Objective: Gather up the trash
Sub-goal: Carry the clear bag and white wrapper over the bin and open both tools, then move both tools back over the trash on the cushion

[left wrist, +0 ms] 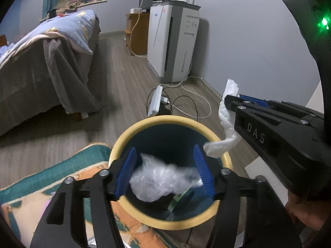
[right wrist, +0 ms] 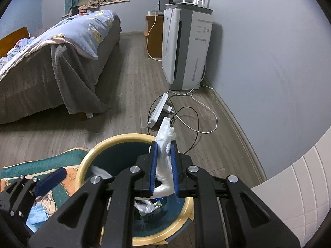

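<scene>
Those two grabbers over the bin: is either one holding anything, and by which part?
The right gripper pinches a white crumpled tissue around its middle, both ends hanging free. The left gripper is open; clear plastic sits between its fingers over the bin, apparently unclamped.

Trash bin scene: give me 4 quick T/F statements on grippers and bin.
1. The right gripper pinches a white tissue. True.
2. The left gripper is clamped shut on the clear plastic wrap. False: its jaws stand apart over the bin, the wrap blurred between them.
3. The bin has a yellow rim. True.
4. The bin is empty. False: scraps lie inside.
</scene>
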Action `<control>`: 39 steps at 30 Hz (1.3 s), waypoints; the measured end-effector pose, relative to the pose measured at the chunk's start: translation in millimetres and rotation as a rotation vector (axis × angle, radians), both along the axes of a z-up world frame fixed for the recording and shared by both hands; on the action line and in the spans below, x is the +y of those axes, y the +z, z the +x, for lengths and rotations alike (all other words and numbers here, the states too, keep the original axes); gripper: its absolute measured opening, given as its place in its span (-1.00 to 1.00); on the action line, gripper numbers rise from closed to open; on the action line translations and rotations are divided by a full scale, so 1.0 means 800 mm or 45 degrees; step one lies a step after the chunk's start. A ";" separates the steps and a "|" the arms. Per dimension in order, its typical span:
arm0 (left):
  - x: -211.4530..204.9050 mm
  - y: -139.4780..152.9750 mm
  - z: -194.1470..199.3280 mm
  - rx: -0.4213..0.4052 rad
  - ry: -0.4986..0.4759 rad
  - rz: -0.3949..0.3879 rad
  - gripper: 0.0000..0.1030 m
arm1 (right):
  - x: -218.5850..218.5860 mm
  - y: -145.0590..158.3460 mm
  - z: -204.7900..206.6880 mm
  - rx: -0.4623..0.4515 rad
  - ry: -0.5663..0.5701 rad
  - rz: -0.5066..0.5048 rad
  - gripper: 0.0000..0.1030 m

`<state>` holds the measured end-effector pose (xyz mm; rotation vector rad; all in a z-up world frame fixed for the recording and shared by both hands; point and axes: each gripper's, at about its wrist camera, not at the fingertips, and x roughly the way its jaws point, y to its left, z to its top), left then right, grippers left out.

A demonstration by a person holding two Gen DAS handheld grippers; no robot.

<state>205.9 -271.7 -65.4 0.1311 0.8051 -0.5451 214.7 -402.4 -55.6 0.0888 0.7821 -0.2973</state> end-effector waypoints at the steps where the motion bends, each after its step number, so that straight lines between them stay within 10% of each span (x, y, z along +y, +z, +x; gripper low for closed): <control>1: 0.002 0.000 0.000 -0.004 0.006 0.003 0.29 | 0.001 -0.001 0.000 0.005 0.004 0.001 -0.73; 8: 0.019 -0.004 0.001 -0.005 0.053 0.011 0.58 | 0.006 0.000 0.005 0.000 0.026 0.014 -0.26; 16: 0.049 -0.008 -0.003 -0.008 0.132 0.024 0.86 | 0.019 0.008 0.002 -0.033 0.064 0.038 0.88; 39: 0.314 0.031 -0.113 -0.073 0.547 0.179 0.90 | 0.136 0.032 -0.002 0.019 0.348 0.096 0.89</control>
